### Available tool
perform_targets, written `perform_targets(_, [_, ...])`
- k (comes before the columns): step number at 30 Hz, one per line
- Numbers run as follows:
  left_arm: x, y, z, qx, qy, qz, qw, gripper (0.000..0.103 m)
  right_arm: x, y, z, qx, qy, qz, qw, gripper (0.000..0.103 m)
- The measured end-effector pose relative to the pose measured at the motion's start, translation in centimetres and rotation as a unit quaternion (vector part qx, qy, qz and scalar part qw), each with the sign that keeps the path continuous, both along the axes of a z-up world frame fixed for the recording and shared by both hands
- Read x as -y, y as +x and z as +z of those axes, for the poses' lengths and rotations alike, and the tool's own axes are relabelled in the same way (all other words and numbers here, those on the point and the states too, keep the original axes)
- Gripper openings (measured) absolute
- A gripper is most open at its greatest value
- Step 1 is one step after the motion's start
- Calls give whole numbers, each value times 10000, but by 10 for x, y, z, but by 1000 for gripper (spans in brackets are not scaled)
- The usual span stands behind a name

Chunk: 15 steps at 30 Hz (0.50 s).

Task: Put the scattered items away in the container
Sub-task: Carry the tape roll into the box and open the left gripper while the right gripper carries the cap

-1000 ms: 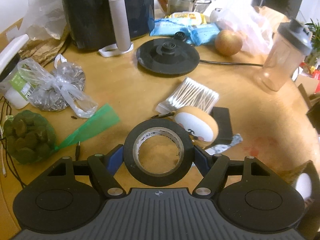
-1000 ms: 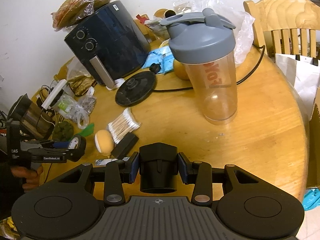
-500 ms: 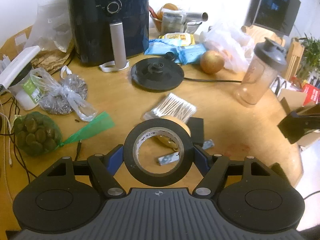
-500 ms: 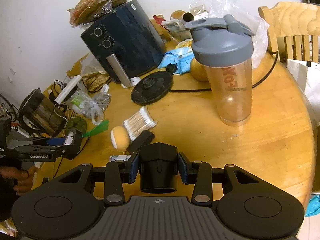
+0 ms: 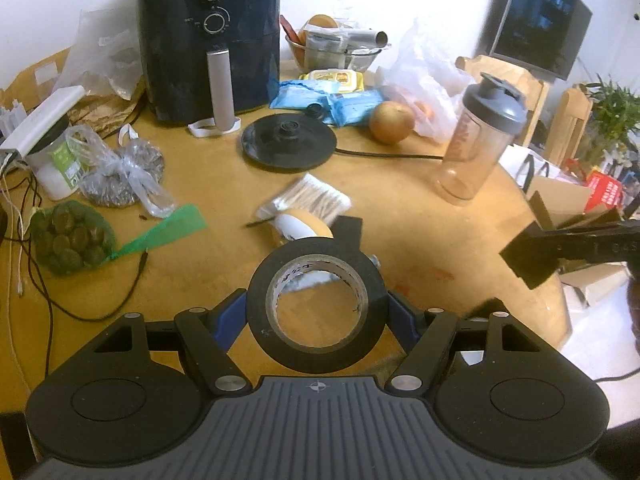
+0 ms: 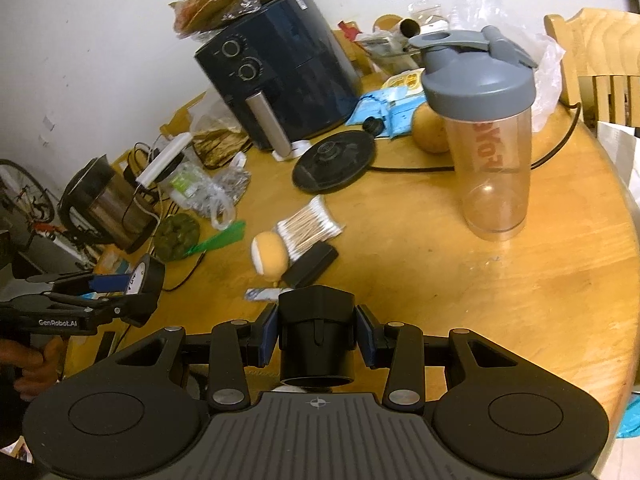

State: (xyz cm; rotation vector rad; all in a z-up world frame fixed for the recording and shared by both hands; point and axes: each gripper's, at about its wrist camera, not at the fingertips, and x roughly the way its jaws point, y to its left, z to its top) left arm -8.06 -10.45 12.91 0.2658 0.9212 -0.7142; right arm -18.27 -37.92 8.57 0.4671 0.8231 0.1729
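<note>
Above the round wooden bench point(image 6: 460, 280), the left gripper point(image 5: 316, 312) squeezed its fingers on a black roll of tape point(image 5: 316, 308), and the right gripper point(image 6: 316, 340) squeezed a black plastic cup-shaped part point(image 6: 316, 340). Both things were up in the air, not put away. No container showed for sure. A clear bag of cotton swabs point(image 6: 308, 226), a tan round toy point(image 6: 270, 254) and a flat black block point(image 6: 310, 265) were left. Open bench lay near the edge.
</note>
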Motion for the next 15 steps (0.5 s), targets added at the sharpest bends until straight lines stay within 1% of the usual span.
perform_targets(7, [-6,-25,-3,-152,11,40,9999,72,-7,-6,1,24,16,168,9999,43])
perform_targets(15, [-11,-49,-15,-396,93,89,9991,72,-14,-10,1,28,56,330,9994,43])
